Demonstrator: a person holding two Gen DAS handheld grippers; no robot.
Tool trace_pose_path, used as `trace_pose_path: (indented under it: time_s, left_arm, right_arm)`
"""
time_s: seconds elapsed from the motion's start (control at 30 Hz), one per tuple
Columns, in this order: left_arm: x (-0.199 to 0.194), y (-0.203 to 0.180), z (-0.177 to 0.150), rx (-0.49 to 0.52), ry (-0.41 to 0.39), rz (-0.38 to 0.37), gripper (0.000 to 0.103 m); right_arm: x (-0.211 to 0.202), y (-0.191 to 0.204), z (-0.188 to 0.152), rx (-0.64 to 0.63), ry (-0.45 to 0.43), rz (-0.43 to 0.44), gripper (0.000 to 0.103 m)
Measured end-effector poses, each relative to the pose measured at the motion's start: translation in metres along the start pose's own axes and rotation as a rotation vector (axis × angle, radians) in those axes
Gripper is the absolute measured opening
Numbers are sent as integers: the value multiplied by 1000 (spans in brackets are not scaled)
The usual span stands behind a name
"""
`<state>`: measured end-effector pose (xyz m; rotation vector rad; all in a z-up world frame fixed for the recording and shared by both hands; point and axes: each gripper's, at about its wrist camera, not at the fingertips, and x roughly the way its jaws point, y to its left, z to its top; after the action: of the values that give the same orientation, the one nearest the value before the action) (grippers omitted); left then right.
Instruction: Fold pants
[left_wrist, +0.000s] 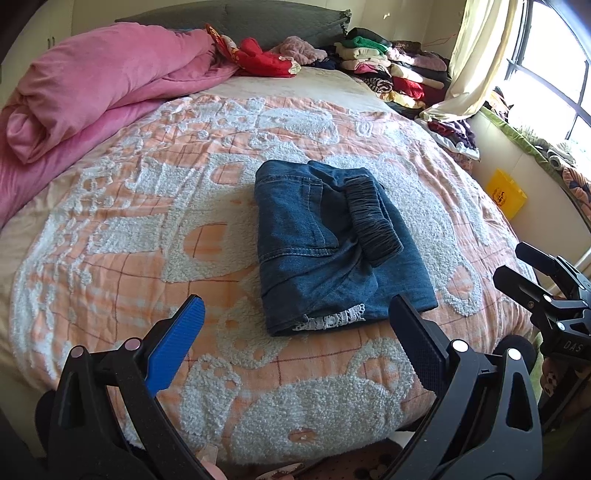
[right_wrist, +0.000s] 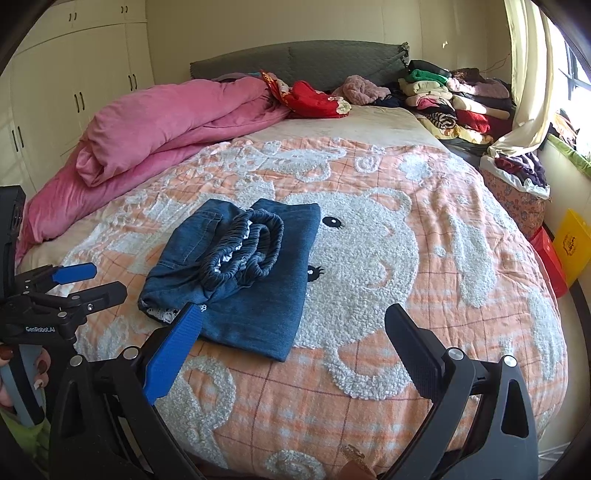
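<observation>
Jeans (left_wrist: 325, 243) lie folded in a compact stack on the bedspread (left_wrist: 147, 229), just beyond your left gripper (left_wrist: 295, 325), whose fingers are spread wide and hold nothing. Your right gripper (right_wrist: 291, 328) is also spread wide and empty; its blue fingertip (right_wrist: 190, 317) overlaps the stack's near edge in view, though contact cannot be judged. The elastic waistband (right_wrist: 251, 240) sits bunched on top of the stack.

Bedspread (right_wrist: 424, 325) lies bare around folded pants (right_wrist: 236, 273); pink duvet (right_wrist: 166, 125) well apart
</observation>
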<state>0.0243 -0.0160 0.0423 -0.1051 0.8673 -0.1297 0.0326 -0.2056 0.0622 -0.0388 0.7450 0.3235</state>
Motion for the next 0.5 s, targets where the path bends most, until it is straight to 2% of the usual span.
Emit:
trace_pose_path:
  time_s: [0.5]
  left_arm:
    - [0, -1, -2, 1, 4, 8, 93]
  right_arm:
    - [0, 0, -2, 2, 6, -11, 99]
